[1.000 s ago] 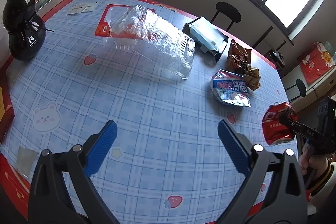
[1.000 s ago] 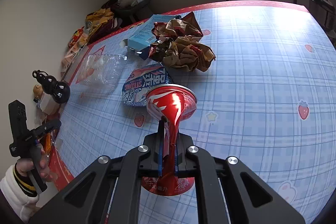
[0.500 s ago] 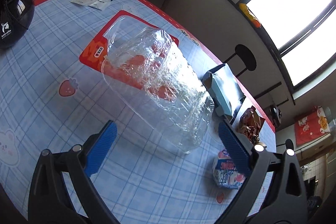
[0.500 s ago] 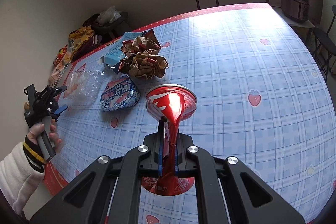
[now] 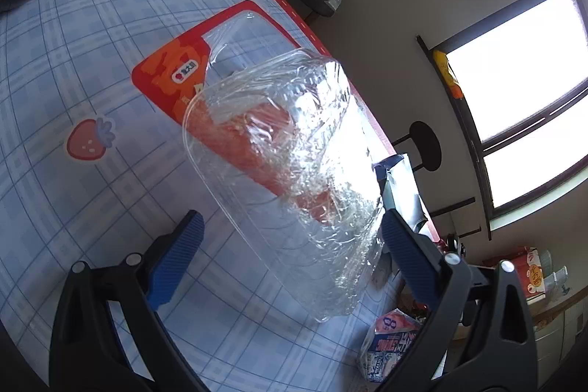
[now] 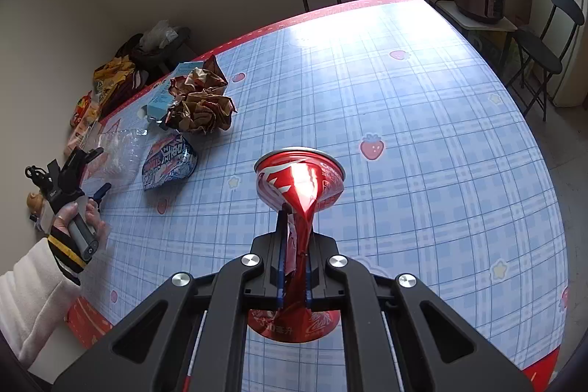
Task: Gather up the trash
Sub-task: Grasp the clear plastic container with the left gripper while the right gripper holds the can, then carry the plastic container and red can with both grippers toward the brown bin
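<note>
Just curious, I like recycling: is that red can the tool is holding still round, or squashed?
Squashed. The red can is pinched flat in the middle between the right gripper jaws; only its ends flare out.

One crushed red can (image 6: 299, 179); one clear plastic container (image 5: 294, 171); one blue snack bag (image 6: 167, 164); one blue carton (image 6: 161, 98); perhaps two crumpled brown wrappers (image 6: 202, 98).
</note>
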{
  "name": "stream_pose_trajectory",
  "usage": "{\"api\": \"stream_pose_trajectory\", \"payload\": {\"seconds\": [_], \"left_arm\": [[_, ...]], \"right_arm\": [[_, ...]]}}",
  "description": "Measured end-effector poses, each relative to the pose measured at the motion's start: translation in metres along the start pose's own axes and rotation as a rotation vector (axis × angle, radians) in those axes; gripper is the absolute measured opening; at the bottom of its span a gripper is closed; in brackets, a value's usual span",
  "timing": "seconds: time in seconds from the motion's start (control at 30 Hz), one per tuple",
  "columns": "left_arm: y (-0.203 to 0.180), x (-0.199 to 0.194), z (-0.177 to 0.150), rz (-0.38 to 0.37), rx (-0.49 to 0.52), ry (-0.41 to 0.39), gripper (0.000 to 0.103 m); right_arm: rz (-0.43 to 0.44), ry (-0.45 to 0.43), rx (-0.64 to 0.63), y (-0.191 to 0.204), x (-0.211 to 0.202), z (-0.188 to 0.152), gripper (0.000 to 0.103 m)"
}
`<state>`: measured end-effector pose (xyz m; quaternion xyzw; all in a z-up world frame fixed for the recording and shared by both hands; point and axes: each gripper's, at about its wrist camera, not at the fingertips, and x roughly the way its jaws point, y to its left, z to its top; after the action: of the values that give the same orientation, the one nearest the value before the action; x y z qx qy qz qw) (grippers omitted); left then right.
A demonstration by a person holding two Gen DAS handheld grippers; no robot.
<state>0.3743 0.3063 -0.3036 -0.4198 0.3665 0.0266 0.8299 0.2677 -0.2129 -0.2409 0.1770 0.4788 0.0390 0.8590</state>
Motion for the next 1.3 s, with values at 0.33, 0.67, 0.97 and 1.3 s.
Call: {"api": "stream_pose_trajectory", "payload": {"seconds": [0.33,0.67,0.97,1.3], "left_arm": [[-0.003,0.004,-0.005,-0.007,0.0,0.014,0.081],[-0.01,-0.013,-0.022,-0.036,0.019,0.096,0.046],[-0.039,-0.064,-0.05,-0.05,0.22,0.132,0.031],[-0.091,-0.103,-0.083,-0.097,0.396,0.128,0.015]], "right_arm": [[0.005,0.006,-0.021,0.004,-0.001,0.002,0.008],[0.026,-0.007,-0.011,0.004,-0.004,0.001,0.008],[0.057,-0.02,0.011,-0.002,-0.008,-0.003,0.008],[0.114,-0.049,0.02,-0.009,-0.024,-0.012,0.008]]}}
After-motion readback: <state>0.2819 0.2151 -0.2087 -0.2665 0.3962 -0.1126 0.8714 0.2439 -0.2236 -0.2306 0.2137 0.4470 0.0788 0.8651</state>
